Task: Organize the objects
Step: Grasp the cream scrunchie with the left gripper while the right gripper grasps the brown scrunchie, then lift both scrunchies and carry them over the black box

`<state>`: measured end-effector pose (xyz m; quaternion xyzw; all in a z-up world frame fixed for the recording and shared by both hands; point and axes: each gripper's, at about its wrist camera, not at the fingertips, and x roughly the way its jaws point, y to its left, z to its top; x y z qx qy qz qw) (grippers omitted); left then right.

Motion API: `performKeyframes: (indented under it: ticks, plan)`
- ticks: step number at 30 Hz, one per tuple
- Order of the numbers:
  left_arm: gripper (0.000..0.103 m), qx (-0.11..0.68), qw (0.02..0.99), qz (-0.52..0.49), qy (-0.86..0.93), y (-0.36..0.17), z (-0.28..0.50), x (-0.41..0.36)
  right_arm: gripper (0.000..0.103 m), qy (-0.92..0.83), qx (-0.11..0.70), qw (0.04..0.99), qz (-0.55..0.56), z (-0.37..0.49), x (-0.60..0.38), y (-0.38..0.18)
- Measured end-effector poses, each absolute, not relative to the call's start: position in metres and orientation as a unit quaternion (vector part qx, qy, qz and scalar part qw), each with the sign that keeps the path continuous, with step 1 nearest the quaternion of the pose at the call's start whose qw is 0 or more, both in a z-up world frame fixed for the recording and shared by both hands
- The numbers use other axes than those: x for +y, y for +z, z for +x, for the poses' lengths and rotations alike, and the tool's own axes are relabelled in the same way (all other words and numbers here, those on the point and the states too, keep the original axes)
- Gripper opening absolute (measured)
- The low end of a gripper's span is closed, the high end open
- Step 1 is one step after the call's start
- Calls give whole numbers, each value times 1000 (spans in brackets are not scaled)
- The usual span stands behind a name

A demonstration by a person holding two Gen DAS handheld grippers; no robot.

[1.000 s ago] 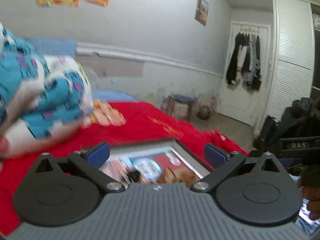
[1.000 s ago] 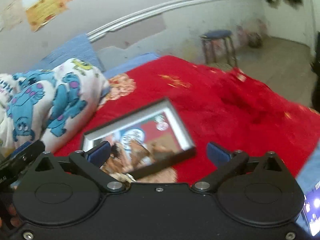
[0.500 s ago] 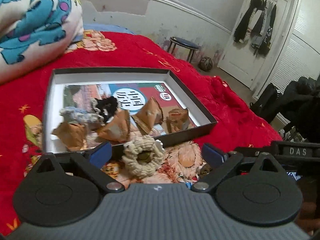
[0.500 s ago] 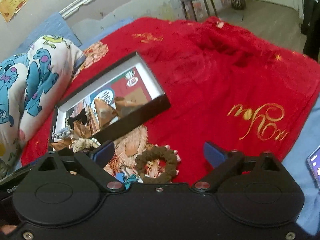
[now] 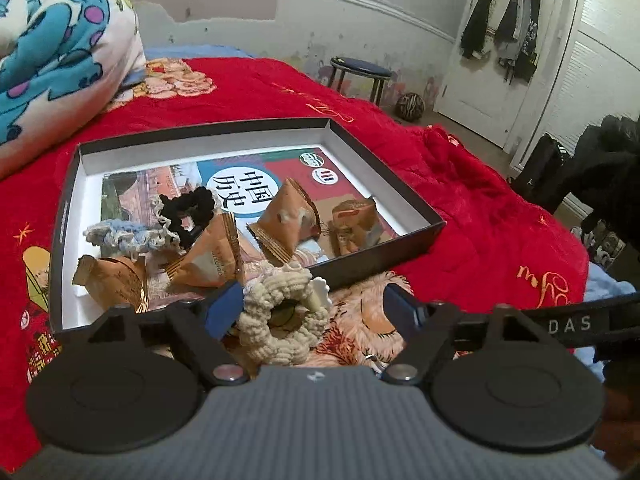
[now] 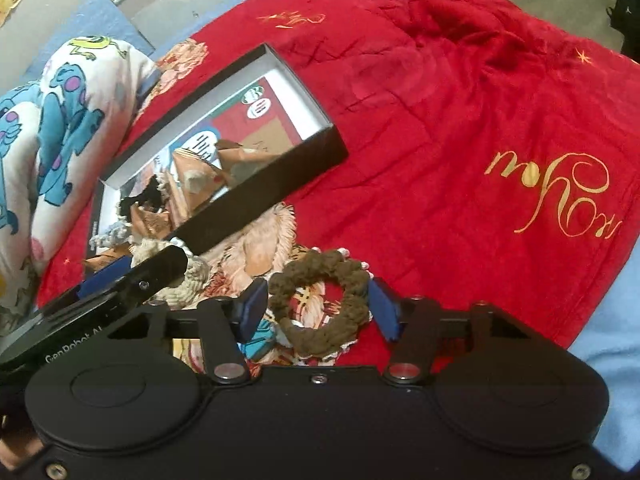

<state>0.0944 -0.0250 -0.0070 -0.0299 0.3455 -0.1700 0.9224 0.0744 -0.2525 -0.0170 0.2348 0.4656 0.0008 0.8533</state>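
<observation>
A black shallow box (image 5: 400, 184) lies on the red blanket and holds a book, several tan snack packets (image 5: 292, 220), a black scrunchie (image 5: 188, 212) and a pale blue one (image 5: 124, 236). A cream scrunchie (image 5: 280, 320) lies just in front of the box, between the open jaws of my left gripper (image 5: 316, 308). A brown scrunchie (image 6: 320, 300) lies on the blanket between the open jaws of my right gripper (image 6: 318, 308). The box also shows in the right wrist view (image 6: 280, 168), with the left gripper's finger (image 6: 152, 276) beside the cream scrunchie (image 6: 188, 276).
A monster-print pillow (image 5: 52, 48) lies at the left behind the box. The red blanket (image 6: 460, 120) spreads to the right. A stool (image 5: 360, 72), a ball and a door with hanging clothes (image 5: 504, 28) stand beyond the bed. Dark bags (image 5: 580, 160) sit at the right.
Both grippers have tilted down and come close over the bed. The cream scrunchie now sits between the left jaws and the brown one between the right jaws.
</observation>
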Motion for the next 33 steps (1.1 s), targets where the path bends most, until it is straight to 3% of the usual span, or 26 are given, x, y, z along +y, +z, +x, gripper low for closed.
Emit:
performKeyframes:
  ticks: [3,6,7,10,11,17,19,33]
  plan:
    - [82,361,917,-21,-166,-9,95,-30,54,1,464,855,232,76,-250,-19]
    - [72,393,906,-38,-149,-17,100,-29,51,-1,464,857,226,76,-249,-21]
    - [67,401,904,-40,-142,-21,102,-27,48,-4,464,857,223,77,-249,-21]
    - [30,420,897,-42,-130,-29,109,-22,46,-6,465,858,220,78,-249,-22]
    - [28,423,895,-49,-131,-30,110,-19,45,-3,466,858,217,79,-248,-22]
    - [22,415,899,-39,-134,-27,105,-22,18,-9,475,859,190,85,-246,-23]
    - [21,413,901,-17,-133,-25,103,-27,14,-12,474,860,188,85,-247,-24]
    - [11,403,905,-10,-137,-14,96,-32,11,13,428,877,218,79,-252,-8]
